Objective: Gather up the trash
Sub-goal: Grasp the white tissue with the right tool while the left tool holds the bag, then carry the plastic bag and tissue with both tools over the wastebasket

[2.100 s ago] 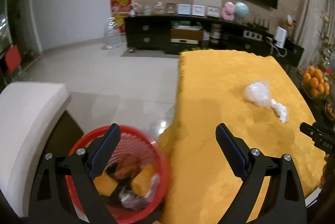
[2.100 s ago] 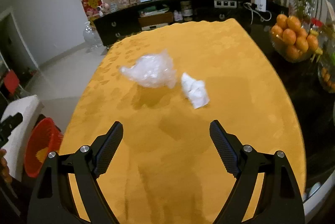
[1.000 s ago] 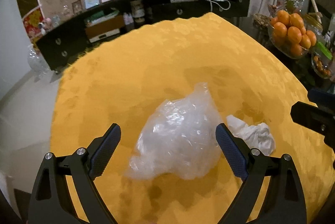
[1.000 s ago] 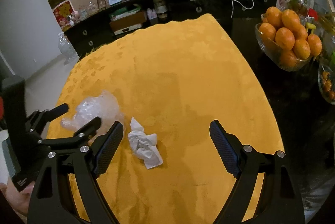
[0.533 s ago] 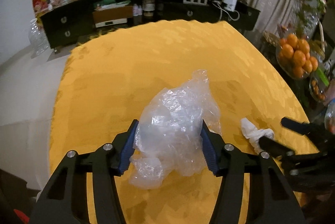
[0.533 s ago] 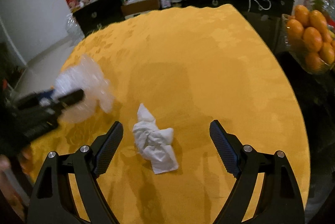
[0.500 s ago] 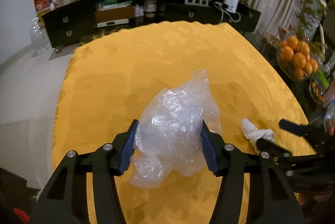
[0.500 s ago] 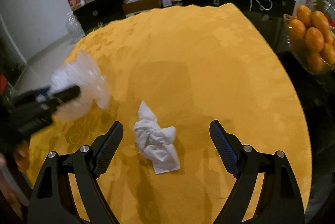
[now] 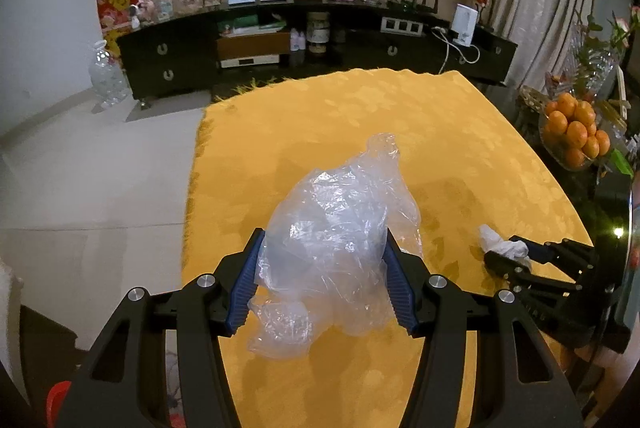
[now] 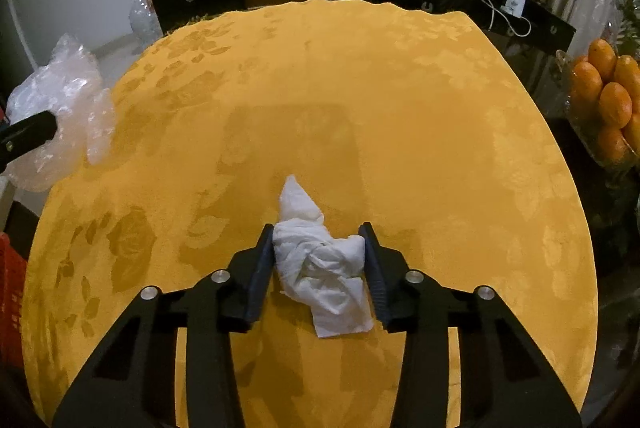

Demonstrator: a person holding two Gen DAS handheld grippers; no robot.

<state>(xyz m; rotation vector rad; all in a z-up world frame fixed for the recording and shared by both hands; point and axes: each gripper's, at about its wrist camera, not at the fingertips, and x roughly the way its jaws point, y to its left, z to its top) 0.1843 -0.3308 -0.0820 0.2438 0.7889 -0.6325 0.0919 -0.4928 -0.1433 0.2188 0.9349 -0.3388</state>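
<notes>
A crumpled clear plastic bag (image 9: 336, 228) hangs above the yellow tablecloth (image 9: 360, 115), and my left gripper (image 9: 324, 234) is shut on it. In the right wrist view the same bag (image 10: 60, 99) shows at the table's left edge. A crumpled white tissue (image 10: 320, 260) lies on the cloth (image 10: 360, 87) between the pads of my right gripper (image 10: 317, 228). Its jaws are closing and both pads press the tissue's sides. The left wrist view shows the right gripper (image 9: 505, 251) around the tissue (image 9: 500, 244) at the table's right side.
A red basket (image 10: 10, 288) stands on the floor left of the table, its rim (image 9: 56, 400) just visible. A bowl of oranges (image 9: 576, 135) sits on dark glass to the right. A black TV cabinet (image 9: 280, 43) runs along the far wall.
My left gripper shut on the plastic bag, then carried it up and toward the table's left edge. My right gripper came down over the tissue and closed from wide open onto it.
</notes>
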